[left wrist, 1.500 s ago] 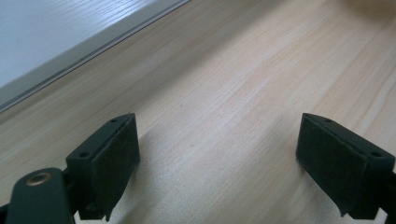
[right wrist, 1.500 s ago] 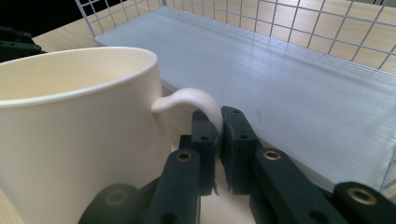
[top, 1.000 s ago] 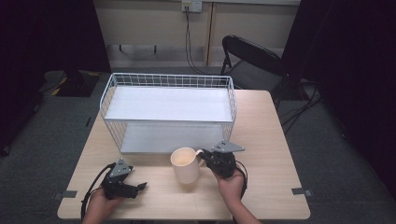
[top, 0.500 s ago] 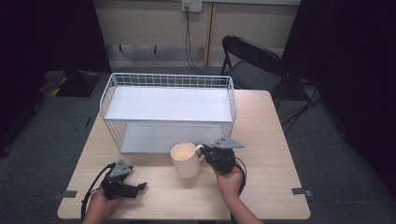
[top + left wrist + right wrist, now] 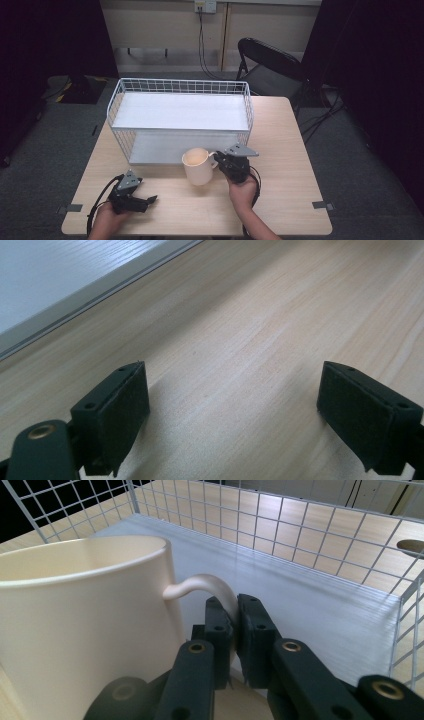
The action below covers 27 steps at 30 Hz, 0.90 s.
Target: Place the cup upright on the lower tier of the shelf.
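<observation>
A cream mug (image 5: 198, 167) stands upright in front of the white wire rack (image 5: 180, 112), its handle turned to the right. My right gripper (image 5: 220, 162) is shut on that handle. In the right gripper view the two black jaws pinch the thin curved handle (image 5: 210, 587), the right gripper (image 5: 234, 615) sits just behind the mug (image 5: 85, 620), and the rack's lower shelf (image 5: 310, 605) lies beyond. My left gripper (image 5: 150, 200) rests near the table's front left, pointing right. In its own view the left gripper (image 5: 240, 405) is open over bare wood (image 5: 250, 315), nothing between the pads.
The two-tier rack takes up the table's far half, and its lower shelf opens toward me. A black folding chair (image 5: 270, 65) stands behind the table at the right. Grey tape marks (image 5: 74, 207) sit near the front corners.
The right gripper and the mug have shifted slightly toward the rack. The left gripper has kept still.
</observation>
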Tool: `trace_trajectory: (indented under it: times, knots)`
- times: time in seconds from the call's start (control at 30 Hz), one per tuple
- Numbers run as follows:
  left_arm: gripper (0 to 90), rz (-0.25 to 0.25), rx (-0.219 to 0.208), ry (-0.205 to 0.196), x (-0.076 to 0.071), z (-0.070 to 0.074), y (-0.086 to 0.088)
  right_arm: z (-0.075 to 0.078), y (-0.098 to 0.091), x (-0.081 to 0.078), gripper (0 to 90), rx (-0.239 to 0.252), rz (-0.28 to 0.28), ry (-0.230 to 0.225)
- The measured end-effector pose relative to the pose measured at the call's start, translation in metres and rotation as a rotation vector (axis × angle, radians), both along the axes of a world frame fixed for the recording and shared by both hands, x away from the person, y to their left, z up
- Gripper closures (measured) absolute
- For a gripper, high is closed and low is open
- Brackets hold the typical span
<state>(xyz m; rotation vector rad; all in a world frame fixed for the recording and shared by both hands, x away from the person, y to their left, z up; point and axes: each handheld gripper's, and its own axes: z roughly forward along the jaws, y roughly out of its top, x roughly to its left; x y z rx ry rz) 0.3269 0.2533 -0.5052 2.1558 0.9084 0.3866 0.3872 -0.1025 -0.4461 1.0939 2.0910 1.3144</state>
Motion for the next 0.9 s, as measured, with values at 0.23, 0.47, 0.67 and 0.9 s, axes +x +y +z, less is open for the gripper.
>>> trace_trajectory:
  times: [0.23,0.47,0.67,0.9]
  knots:
    - [13.0,0.0,0.0,0.0,0.0,0.0,0.0,0.0,0.005,0.004,84.0,0.003,-0.007,-0.004]
    - [13.0,0.0,0.0,0.0,0.0,0.0,0.0,-0.001,0.008,0.007,84.1,0.004,-0.015,-0.007]
    - [13.0,0.0,0.0,0.0,0.0,0.0,0.0,0.001,0.009,0.01,84.3,0.006,-0.025,-0.019]
    - [13.0,0.0,0.0,0.0,0.0,0.0,0.0,0.001,0.01,0.015,84.3,0.001,-0.043,-0.031]
